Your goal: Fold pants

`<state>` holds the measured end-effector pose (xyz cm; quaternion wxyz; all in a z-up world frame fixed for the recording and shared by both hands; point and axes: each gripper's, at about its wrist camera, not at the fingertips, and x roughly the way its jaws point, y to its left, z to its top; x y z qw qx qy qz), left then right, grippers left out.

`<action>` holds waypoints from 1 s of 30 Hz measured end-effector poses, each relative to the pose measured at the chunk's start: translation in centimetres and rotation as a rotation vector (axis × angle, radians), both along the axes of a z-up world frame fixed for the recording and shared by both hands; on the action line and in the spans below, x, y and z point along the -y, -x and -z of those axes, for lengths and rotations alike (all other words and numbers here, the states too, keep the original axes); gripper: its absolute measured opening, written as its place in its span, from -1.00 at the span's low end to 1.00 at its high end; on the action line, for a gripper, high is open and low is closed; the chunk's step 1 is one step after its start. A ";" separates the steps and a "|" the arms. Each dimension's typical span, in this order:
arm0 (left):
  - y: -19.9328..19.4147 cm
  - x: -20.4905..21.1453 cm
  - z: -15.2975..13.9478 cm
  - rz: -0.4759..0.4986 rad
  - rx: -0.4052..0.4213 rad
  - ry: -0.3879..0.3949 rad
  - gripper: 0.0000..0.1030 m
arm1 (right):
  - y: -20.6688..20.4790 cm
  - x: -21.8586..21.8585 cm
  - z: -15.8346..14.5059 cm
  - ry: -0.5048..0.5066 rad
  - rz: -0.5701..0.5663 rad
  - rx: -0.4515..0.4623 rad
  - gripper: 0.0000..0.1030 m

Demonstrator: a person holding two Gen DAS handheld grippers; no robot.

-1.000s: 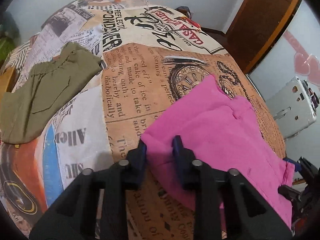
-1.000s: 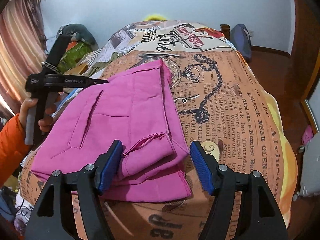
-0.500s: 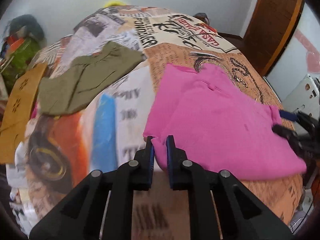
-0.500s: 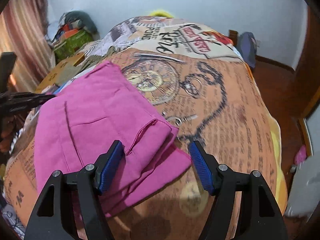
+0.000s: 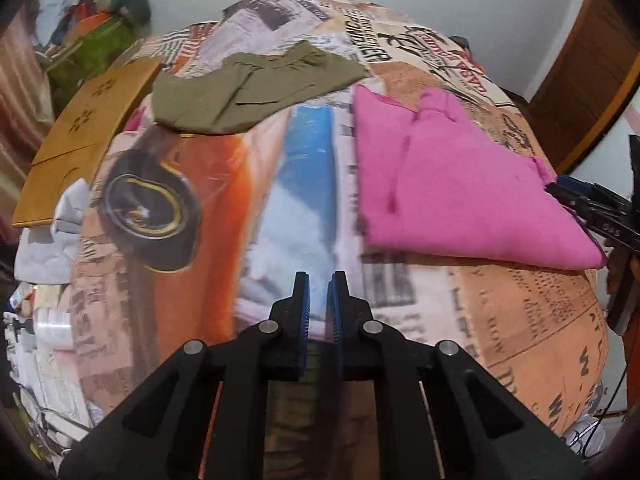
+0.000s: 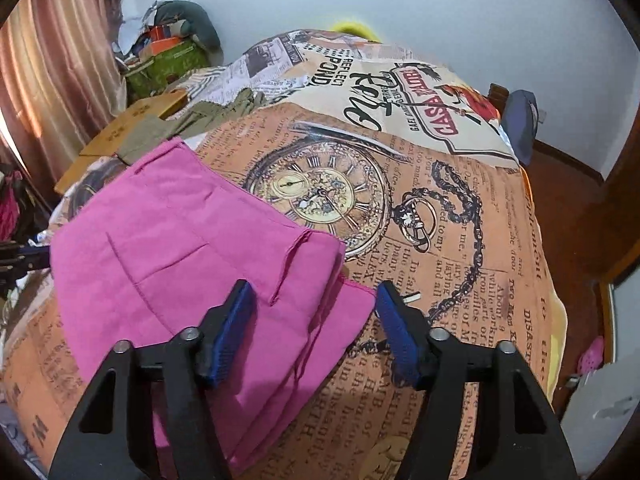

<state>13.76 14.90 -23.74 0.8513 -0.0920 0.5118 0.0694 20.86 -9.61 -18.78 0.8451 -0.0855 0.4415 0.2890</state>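
Note:
The pink pants (image 5: 452, 184) lie folded into a flat block on the newspaper-print bedspread (image 5: 520, 320). In the right wrist view the pink pants (image 6: 180, 248) fill the lower left. My left gripper (image 5: 319, 280) is nearly shut and empty, off to the left of the pants above the bedspread. My right gripper (image 6: 312, 296) is open, its fingers either side of the pants' near corner, holding nothing. The right gripper also shows at the right edge of the left wrist view (image 5: 592, 208).
Folded olive-green pants (image 5: 256, 88) lie further up the bed. A wooden board (image 5: 84, 140) leans at the bed's left side, with a pile of bags (image 5: 96, 28) behind it. A brown door (image 5: 580, 80) stands at the right.
My left gripper has let go of the pink pants' corner, closed its jaws and drawn back to the left. My right gripper stays open over the near corner.

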 end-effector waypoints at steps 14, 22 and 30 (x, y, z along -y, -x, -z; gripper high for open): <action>-6.1 5.3 -4.9 0.238 0.124 -0.001 -0.80 | 4.7 0.2 -1.7 -0.117 -0.028 -0.064 0.04; -6.6 6.6 -1.2 0.239 0.050 0.047 -0.76 | 3.0 0.5 0.9 -0.060 -0.021 -0.060 0.04; -7.5 5.2 -2.5 0.224 0.053 0.031 -0.72 | 0.5 1.0 0.4 -0.074 -0.008 -0.063 0.04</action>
